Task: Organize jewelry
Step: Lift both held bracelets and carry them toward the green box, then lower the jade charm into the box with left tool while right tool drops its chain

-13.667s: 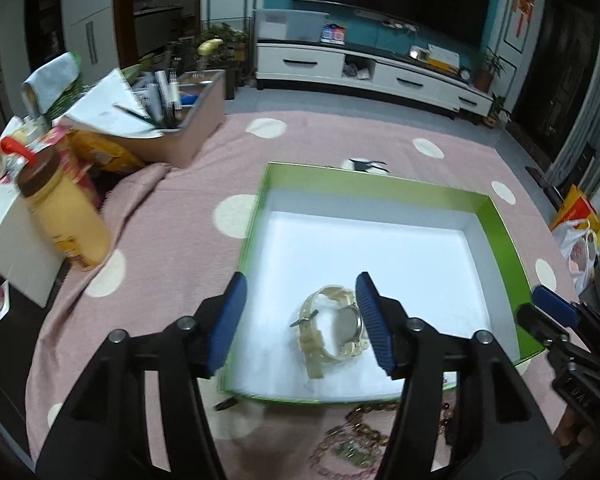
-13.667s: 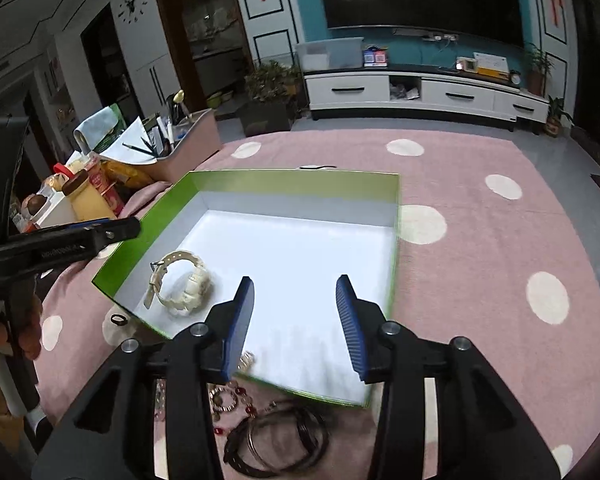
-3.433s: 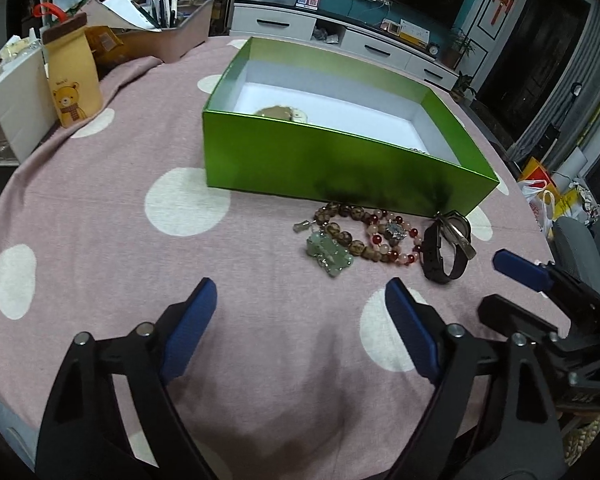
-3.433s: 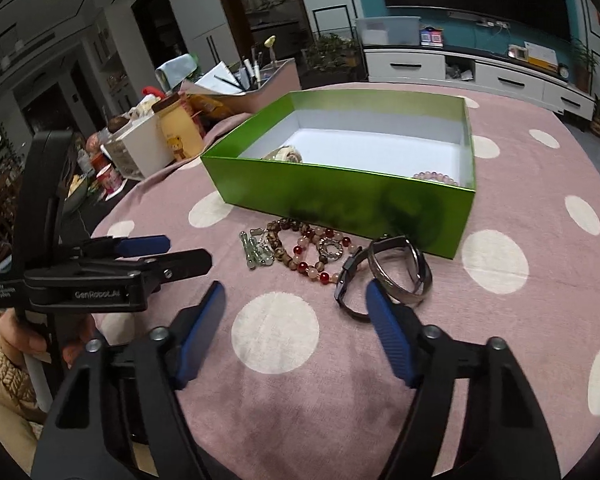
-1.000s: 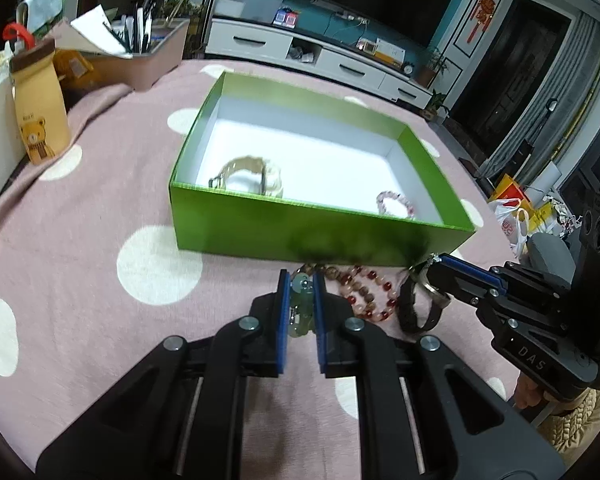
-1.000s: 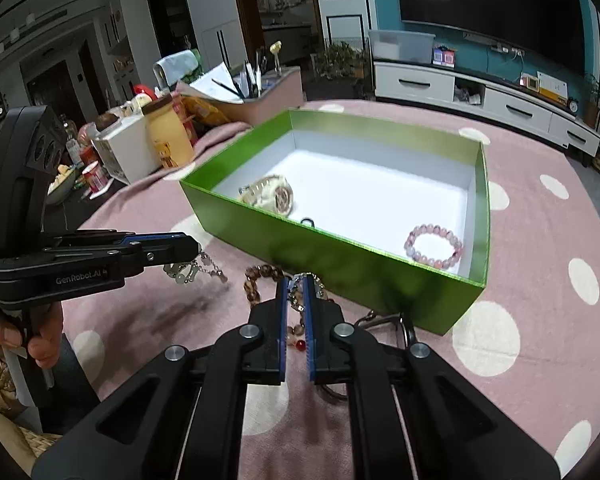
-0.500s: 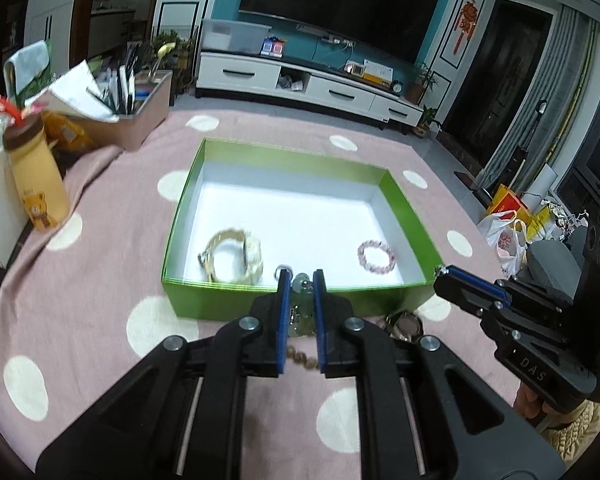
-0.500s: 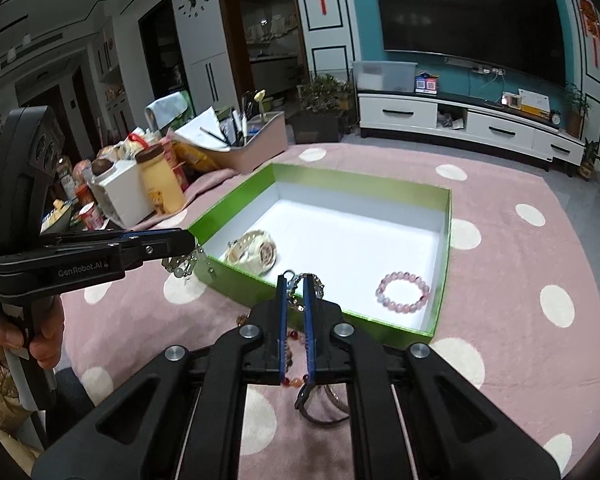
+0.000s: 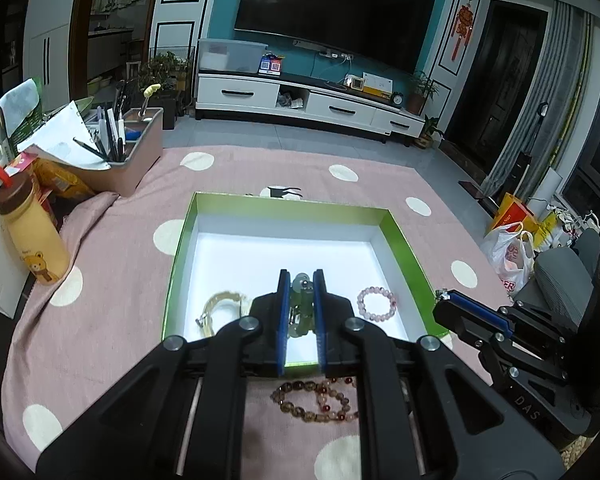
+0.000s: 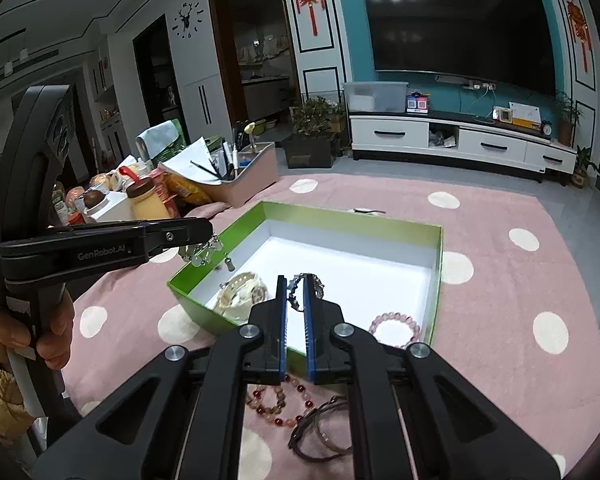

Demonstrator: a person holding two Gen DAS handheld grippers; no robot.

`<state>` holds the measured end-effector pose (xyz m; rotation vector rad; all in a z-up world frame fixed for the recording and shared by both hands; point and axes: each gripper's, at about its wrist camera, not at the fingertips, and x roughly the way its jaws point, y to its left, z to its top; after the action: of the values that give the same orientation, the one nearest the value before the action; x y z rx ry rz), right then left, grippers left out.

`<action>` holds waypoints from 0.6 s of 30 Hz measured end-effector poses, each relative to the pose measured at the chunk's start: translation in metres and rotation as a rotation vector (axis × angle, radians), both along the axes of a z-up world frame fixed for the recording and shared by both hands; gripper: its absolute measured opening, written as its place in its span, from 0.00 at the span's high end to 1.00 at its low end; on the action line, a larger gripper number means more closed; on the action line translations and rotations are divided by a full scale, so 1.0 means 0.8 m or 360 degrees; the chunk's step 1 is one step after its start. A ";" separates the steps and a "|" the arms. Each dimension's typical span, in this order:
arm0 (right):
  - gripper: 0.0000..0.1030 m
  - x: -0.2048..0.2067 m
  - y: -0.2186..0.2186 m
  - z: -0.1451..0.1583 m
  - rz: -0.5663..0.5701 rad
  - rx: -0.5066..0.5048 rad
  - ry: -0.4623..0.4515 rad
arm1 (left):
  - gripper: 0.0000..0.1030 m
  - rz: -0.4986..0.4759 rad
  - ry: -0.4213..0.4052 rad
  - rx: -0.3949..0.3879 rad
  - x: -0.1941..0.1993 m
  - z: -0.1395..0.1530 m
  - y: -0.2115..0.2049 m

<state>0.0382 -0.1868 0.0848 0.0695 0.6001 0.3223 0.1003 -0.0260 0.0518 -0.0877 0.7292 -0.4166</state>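
Green box (image 9: pixel 400 240), white inside, pink cloth (image 9: pixel 112 264), white dots

Black left gripper (image 9: pixel 301 280), blue pads, silver screws

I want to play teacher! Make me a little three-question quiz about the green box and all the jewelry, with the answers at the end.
1. True or false: the green box has a white floor.
2. What is the left gripper shut on?
   A. a pale green pendant
   B. a pencil
   C. a spoon
3. Fill in the gap: inside the box lie a cream watch and a ____ bead bracelet.

Key
1. True.
2. A. Meanwhile the right gripper is shut on a silver chain.
3. Pink. More bead bracelets lie on the spotted pink cloth in front of the box.
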 end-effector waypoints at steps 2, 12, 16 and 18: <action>0.93 0.004 -0.002 0.001 -0.0008 0.0005 -0.0005 | 0.90 0.0002 0.0006 0.0003 0.008 0.001 -0.002; 0.93 0.026 -0.004 -0.004 -0.0052 -0.0039 -0.0006 | 0.90 0.0026 0.0032 0.0048 0.044 -0.001 -0.014; 0.93 0.037 -0.006 -0.007 -0.0073 -0.0034 0.0004 | 0.90 0.0029 0.0042 0.0067 0.055 -0.005 -0.022; 0.93 0.042 -0.007 -0.009 -0.0079 -0.0038 0.0011 | 0.90 0.0030 0.0053 0.0070 0.060 -0.008 -0.025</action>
<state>0.0717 -0.1925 0.0777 0.0623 0.6078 0.2669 0.1486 -0.0463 0.0456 -0.0603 0.7695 -0.3819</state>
